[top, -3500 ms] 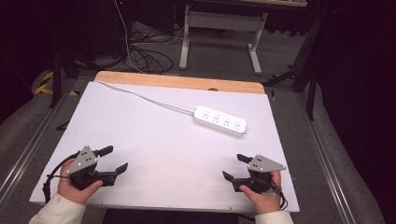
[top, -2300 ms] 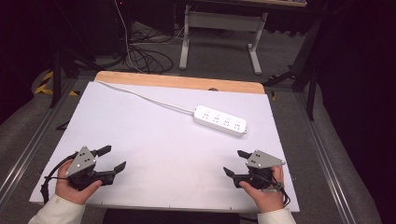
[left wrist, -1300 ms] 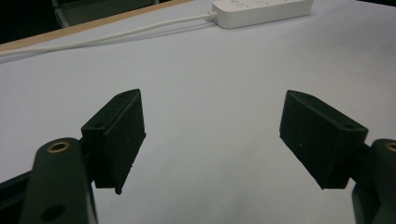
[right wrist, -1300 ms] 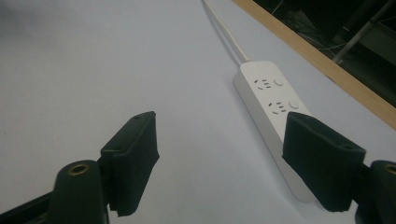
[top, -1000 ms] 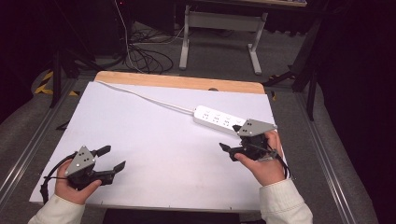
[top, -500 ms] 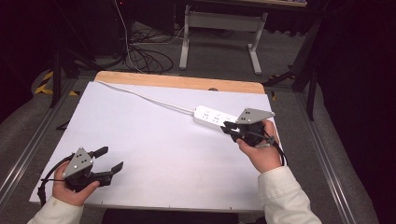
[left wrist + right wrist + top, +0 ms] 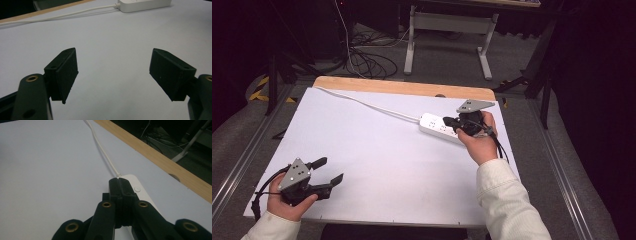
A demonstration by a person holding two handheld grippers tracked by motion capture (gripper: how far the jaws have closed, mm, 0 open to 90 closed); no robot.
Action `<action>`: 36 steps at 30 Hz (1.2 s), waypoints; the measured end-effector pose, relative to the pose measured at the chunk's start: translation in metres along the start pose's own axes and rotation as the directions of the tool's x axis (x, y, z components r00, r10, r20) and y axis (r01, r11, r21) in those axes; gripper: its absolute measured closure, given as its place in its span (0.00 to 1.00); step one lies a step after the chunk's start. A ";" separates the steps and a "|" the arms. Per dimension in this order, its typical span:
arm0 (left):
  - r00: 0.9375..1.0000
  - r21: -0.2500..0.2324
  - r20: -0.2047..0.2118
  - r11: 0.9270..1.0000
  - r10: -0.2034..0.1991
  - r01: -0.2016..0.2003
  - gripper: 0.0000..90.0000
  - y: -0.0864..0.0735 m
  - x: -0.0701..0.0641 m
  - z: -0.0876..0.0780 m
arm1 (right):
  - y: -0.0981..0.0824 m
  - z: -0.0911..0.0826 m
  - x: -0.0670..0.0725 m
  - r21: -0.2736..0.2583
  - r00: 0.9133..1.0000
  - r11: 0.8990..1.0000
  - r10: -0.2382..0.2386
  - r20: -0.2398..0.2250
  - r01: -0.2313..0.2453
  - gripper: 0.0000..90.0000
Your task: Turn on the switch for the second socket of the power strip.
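White plastic, a power strip (image 7: 443, 127) lay on the far right part of the table (image 7: 377, 165), its long axis running slantwise from its cord end toward the right edge. Its cord (image 7: 362, 102) trailed off that end toward the far left corner. The right gripper (image 7: 453, 122) hung directly over the strip, jaws pressed together and holding nothing, tips pointing along its length toward the cord end, where a small round button (image 7: 137, 189) sat just beside them. That hand was plainly the nearer one. The left gripper (image 7: 328, 171) rested well away from the strip at the near left corner, jaws spread wide and empty. Nothing stood between strip and tongs.
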State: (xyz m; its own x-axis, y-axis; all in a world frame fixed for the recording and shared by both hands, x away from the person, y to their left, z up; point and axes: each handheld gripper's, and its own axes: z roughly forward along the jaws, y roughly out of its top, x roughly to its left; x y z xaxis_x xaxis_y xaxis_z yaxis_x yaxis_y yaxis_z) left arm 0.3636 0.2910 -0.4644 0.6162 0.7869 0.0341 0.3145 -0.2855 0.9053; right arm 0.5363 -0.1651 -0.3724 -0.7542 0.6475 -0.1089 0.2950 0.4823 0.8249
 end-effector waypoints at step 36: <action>1.000 0.003 0.006 1.000 -0.006 0.006 0.26 0.000 0.001 0.002 | -0.026 0.071 -0.043 0.050 0.980 0.988 0.137 0.144 -0.145 1.00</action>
State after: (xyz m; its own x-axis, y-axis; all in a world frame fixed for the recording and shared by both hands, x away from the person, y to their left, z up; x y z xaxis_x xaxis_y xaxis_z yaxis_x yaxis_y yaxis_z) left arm 0.3652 0.2908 -0.4652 0.6187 0.7852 0.0257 0.3208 -0.2824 0.9040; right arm 0.6031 -0.1632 -0.4285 -0.6143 0.7856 -0.0739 0.4302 0.4120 0.8032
